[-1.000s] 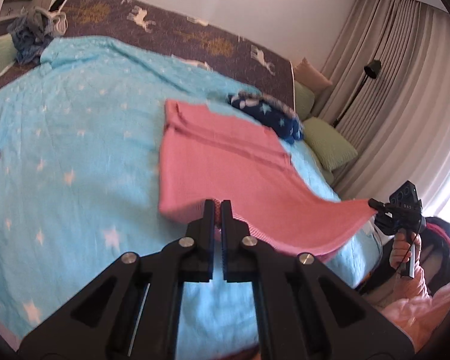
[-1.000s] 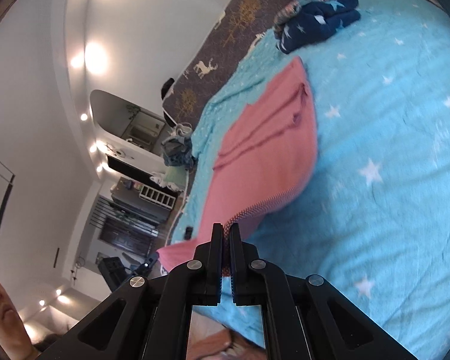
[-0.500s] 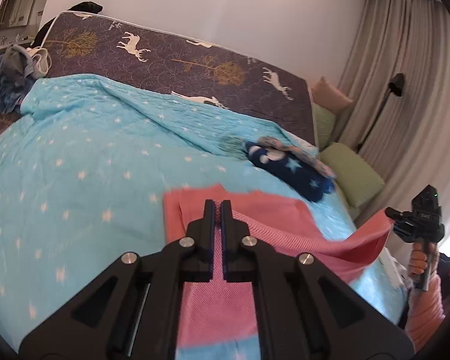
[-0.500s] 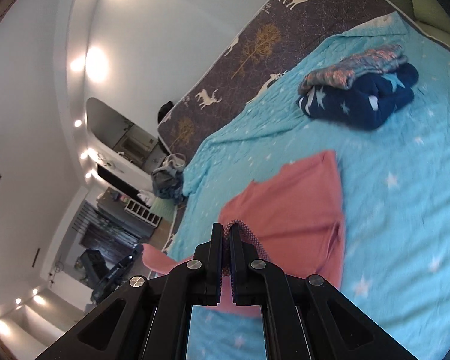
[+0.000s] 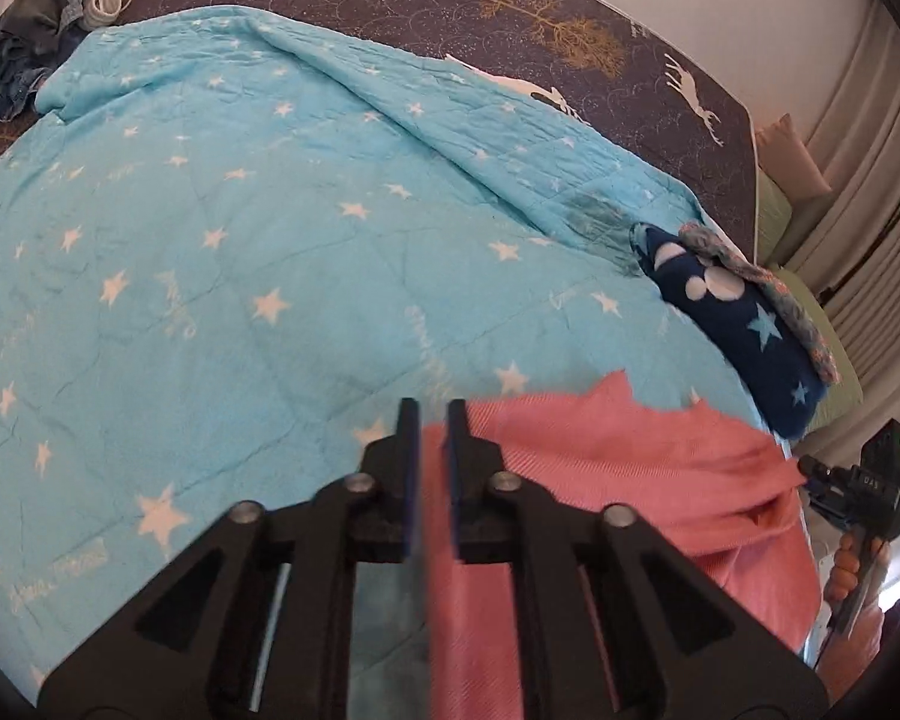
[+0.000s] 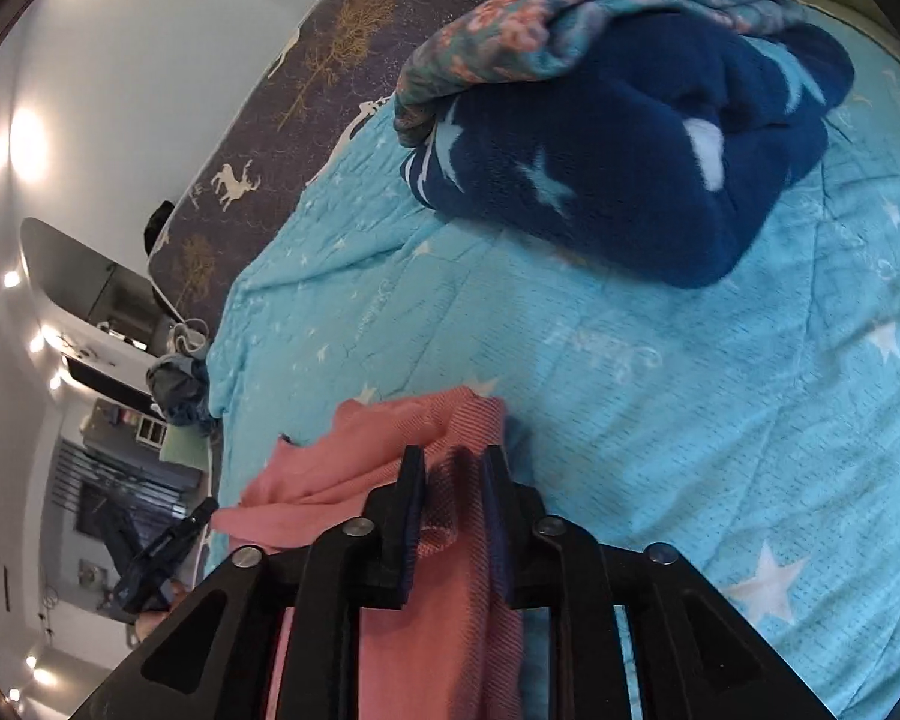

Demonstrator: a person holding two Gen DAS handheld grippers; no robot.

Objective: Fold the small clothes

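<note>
Navy bundle (image 6: 624, 156) beyond pink garment (image 6: 390, 456)

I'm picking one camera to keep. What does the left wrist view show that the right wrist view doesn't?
Only the left view: curtains and a hand on the right hand-held gripper's handle. Only the right view: ceiling lights and a shelf. Both: the pink garment between opening jaws, the blue star quilt, and the navy bundle.
</note>
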